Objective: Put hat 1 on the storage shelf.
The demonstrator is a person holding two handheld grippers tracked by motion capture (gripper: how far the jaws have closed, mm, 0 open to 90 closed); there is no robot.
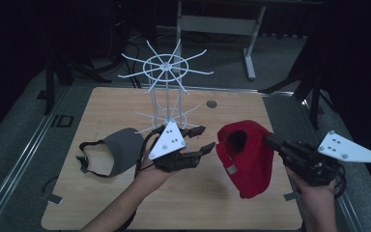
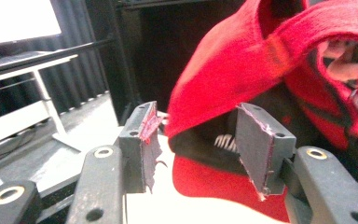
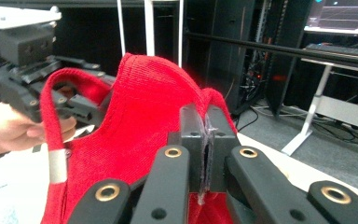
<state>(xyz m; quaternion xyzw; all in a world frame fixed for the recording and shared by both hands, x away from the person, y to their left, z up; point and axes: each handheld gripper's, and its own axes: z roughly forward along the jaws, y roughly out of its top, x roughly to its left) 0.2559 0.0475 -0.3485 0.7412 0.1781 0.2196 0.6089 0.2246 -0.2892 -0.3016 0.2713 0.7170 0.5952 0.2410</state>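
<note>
Red knit cap (image 1: 245, 157), soft and ribbed, held above wooden counter (image 1: 193, 203), pinched by right tongs (image 1: 270, 141). Left tongs (image 1: 204, 139) parted, empty, beside cap. Grey cap (image 1: 121, 151) and white wire rack (image 1: 166, 92) behind.

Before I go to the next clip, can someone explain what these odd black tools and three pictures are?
A person holds a two-jaw hand tool in each hand; no robot arm. One camera looks down on the pale wooden table; the other two ride on the tools, looking along their jaws. The right gripper is shut on the edge of a red knitted cap, holding it up. The left gripper is open, its pads close by the cap's brim but not pressing. On the table lie a grey cap and a white wire hat rack.
</note>
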